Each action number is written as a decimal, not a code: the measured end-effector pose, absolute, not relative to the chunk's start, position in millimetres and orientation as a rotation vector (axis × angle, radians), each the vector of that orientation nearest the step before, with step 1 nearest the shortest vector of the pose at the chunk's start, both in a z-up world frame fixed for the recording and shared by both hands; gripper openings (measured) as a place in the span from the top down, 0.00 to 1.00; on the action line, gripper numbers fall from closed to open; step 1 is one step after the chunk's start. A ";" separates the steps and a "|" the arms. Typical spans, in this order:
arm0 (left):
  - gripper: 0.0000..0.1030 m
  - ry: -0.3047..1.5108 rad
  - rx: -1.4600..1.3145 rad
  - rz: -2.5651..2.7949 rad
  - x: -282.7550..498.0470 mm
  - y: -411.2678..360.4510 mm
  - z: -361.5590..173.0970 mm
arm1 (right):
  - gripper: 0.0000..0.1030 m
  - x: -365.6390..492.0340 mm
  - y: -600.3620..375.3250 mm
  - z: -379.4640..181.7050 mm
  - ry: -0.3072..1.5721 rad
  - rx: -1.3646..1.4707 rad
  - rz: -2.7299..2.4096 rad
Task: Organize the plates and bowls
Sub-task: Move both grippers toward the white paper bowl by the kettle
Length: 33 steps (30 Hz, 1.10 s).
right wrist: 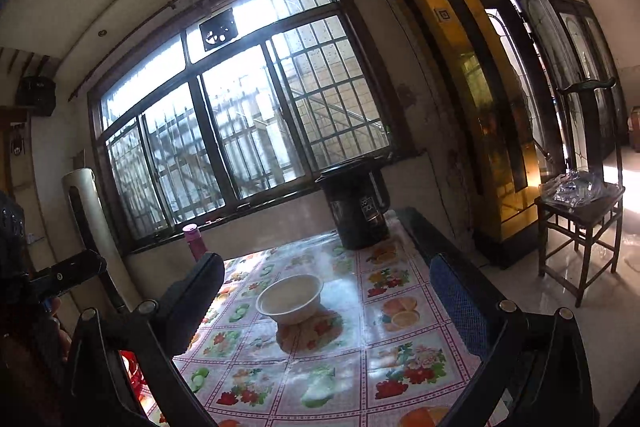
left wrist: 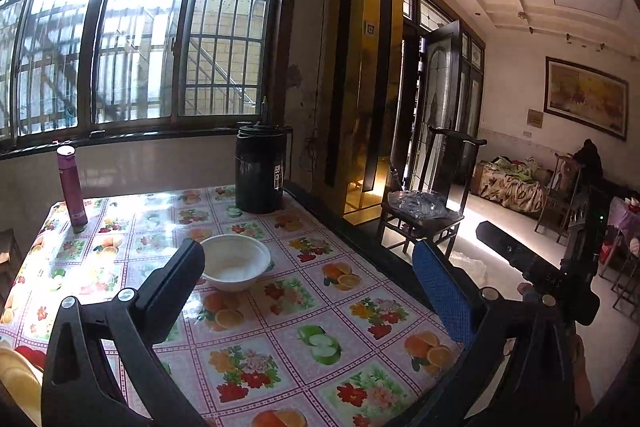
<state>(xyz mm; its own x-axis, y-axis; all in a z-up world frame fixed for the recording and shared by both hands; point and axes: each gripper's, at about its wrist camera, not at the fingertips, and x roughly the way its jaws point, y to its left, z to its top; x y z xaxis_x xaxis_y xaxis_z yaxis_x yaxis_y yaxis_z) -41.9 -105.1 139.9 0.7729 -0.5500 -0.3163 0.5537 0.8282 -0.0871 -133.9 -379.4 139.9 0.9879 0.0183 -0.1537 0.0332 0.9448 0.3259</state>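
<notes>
Nearest the left wrist camera, the left gripper (left wrist: 312, 279) stands wide apart with nothing between its fingers, one finger plain black, the other faced with a dimpled blue pad. Only this view shows a pale yellow rounded rim (left wrist: 18, 375) at the lower left edge and the right gripper's black finger (left wrist: 508, 251) off past the table's right side. The right gripper (right wrist: 324, 291) is likewise fully spread and empty. Ahead of both, a round white bowl (left wrist: 234, 261) sits upright on the glossy fruit-and-flower tablecloth (left wrist: 304, 339), apart from everything. Farther back stand a slim purple bottle (left wrist: 72, 185) and a black cylindrical canister (left wrist: 260, 169) near the barred window (left wrist: 140, 47). A dark wooden chair (right wrist: 580, 211) stands right of the table.
</notes>
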 end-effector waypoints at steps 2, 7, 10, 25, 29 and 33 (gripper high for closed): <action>0.00 0.349 0.023 -0.587 -34.0 -111.0 138.6 | 0.00 -132.2 -392.3 134.3 0.163 0.357 -0.014; 0.00 0.377 0.023 -0.526 1.6 -111.1 136.3 | 0.00 -115.6 -398.7 121.4 0.206 0.378 -0.015; 0.00 0.403 -0.018 -0.472 26.1 -97.0 132.9 | 0.00 -98.9 -394.2 113.3 0.247 0.366 -0.004; 0.00 0.508 -0.062 -0.440 62.0 -73.5 77.5 | 0.00 -26.8 -329.1 81.7 0.394 0.291 0.076; 0.00 0.454 -0.034 -0.457 55.5 -82.1 88.7 | 0.00 -21.8 -313.5 81.1 0.404 0.253 0.098; 0.00 0.409 -0.019 -0.469 47.1 -87.3 97.6 | 0.00 -22.9 -311.1 84.3 0.390 0.240 0.107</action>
